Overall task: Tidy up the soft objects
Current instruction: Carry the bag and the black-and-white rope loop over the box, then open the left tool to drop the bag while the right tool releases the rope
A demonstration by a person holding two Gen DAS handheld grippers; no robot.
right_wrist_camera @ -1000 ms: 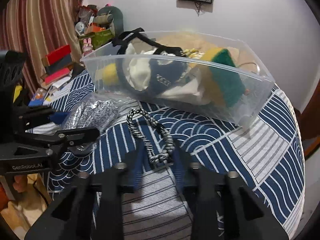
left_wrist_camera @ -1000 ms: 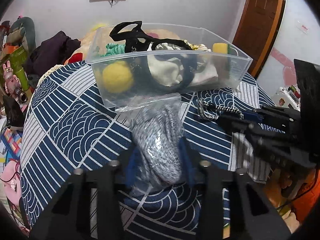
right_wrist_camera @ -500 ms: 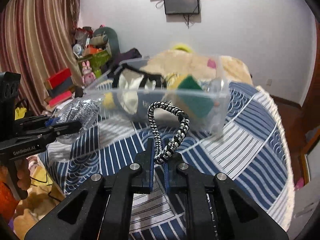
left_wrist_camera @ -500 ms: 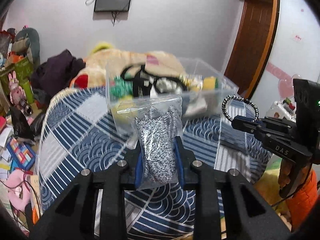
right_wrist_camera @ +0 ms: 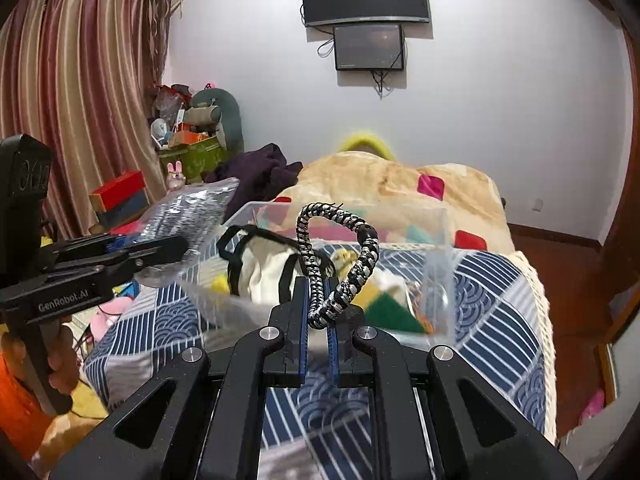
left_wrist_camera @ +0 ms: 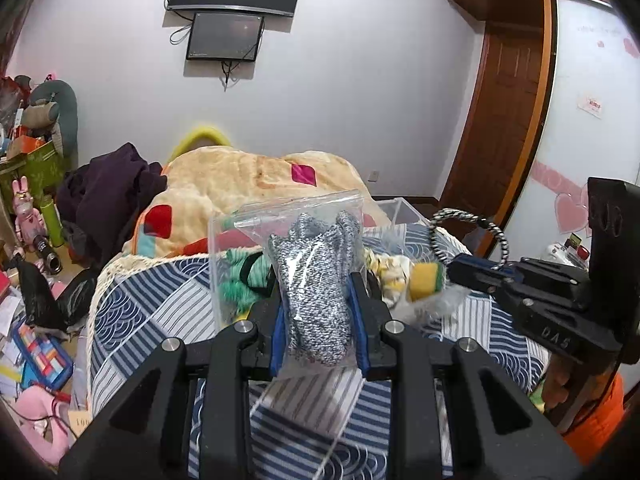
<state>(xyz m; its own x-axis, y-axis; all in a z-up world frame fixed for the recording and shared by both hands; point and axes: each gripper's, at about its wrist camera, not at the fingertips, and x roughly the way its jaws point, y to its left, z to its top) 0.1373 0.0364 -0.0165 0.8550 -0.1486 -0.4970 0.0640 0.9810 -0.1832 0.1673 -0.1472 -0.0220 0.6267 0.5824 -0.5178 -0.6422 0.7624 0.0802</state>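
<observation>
- Bin point(right_wrist_camera: 436, 240), clear plastic, sits on the bed just ahead of both grippers, already holding soft stuff.
- Bagged gloves point(left_wrist_camera: 316, 292): left gripper point(left_wrist_camera: 318, 320) is clamped on them, raised, probably for dropping in.
- Braided loop point(right_wrist_camera: 340, 264) is pinched in the right gripper point(right_wrist_camera: 318, 320), same idea.

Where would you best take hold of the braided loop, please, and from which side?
Grip the braided loop at its bottom end, where the two cords run together side by side, coming from below with the jaws across them. That doubled stretch is narrow and firm, while the open bow above would flatten. The right gripper holds it just so, above the bin.
</observation>
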